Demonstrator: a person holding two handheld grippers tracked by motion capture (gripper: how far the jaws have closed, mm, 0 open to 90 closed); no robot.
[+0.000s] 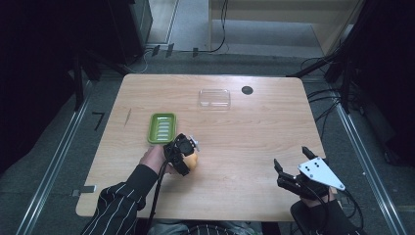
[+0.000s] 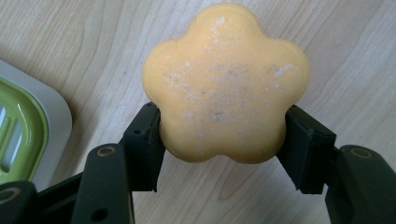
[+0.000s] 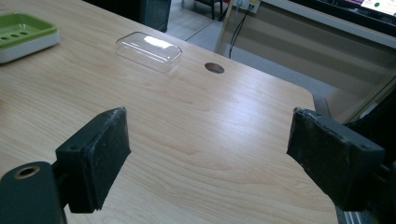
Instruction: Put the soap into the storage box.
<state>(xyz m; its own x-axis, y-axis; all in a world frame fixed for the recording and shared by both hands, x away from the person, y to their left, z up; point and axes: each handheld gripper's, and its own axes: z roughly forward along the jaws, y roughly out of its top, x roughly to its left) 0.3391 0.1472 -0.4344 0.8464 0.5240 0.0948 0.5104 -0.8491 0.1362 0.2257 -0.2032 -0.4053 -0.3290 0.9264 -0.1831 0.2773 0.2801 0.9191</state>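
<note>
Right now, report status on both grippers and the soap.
Left gripper shut on the soap, beside the green dish. Right gripper open, holding nothing. Clear lid lies farther back, not between soap and dish.

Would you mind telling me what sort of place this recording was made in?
Probably a lab or recording room, not a home: a bare wooden table stands on grey floor between metal rails, loose cables trail around it, and dark stands flank it.
</note>
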